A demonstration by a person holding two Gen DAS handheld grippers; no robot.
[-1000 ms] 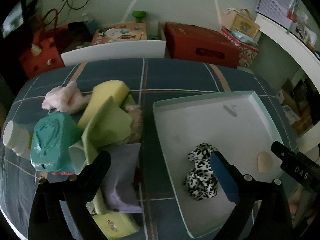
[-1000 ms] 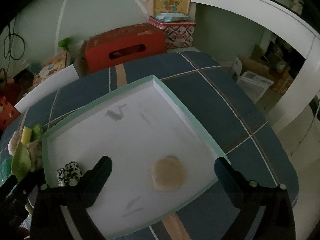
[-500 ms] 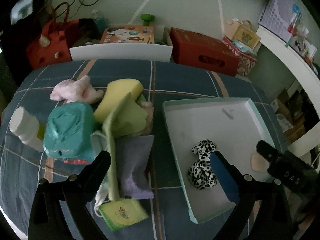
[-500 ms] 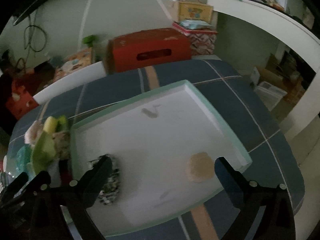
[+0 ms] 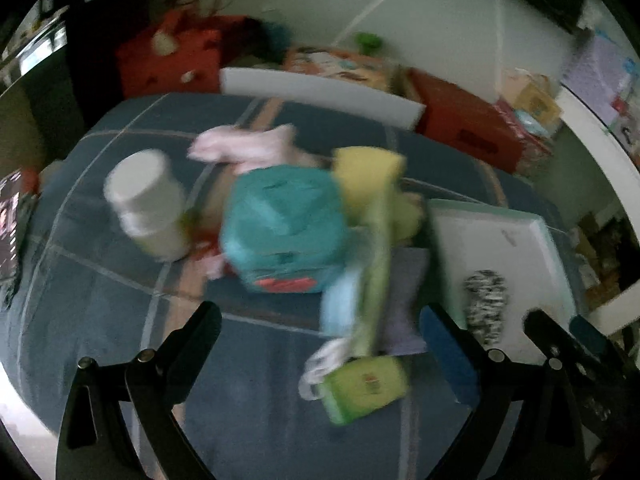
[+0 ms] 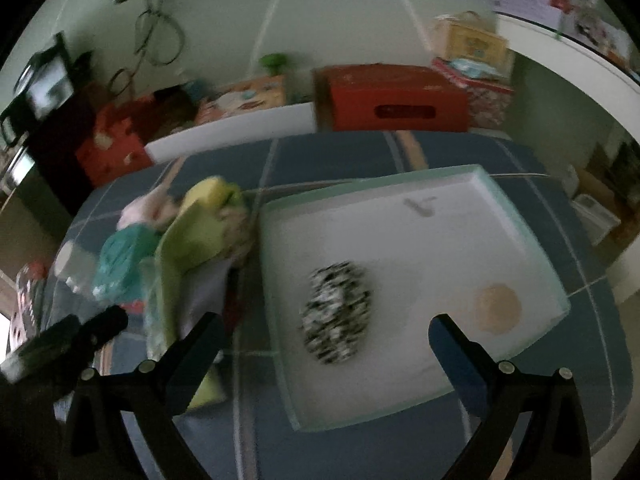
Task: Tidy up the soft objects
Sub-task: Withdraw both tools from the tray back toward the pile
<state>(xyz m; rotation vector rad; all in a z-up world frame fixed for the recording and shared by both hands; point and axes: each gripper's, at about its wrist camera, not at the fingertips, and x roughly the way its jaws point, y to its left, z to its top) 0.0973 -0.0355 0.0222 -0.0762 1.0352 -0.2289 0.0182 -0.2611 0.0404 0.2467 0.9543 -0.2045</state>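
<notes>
here both views are smeared with blur, so fine detail is lost. the left gripper hangs above the counter, which wears a blue plaid cloth, and its two dark fingers stand wide apart with nothing between them. just ahead of it lies the heap of soft things: a teal cube-shaped cushion with a red patch on its near face, a yellow sponge block touching the cushion's far right corner, a yellow-green cloth draped down the cushion's right side, a lilac cloth under that, and a small green packet at the near end of the heap. a pink fluffy thing sits behind the cushion, and a white jar lies tilted to the cushion's left (whether it touches the cushion i cannot tell).

the right gripper hovers over the near left part of the white tray, its fingers also spread wide and empty. in the tray lie a leopard-print soft toy, near the tray's left wall, and a round beige puff close to the right rim, the two well apart. the tray sits just beside the heap, to its right. behind the counter a red box stands against the wall.
</notes>
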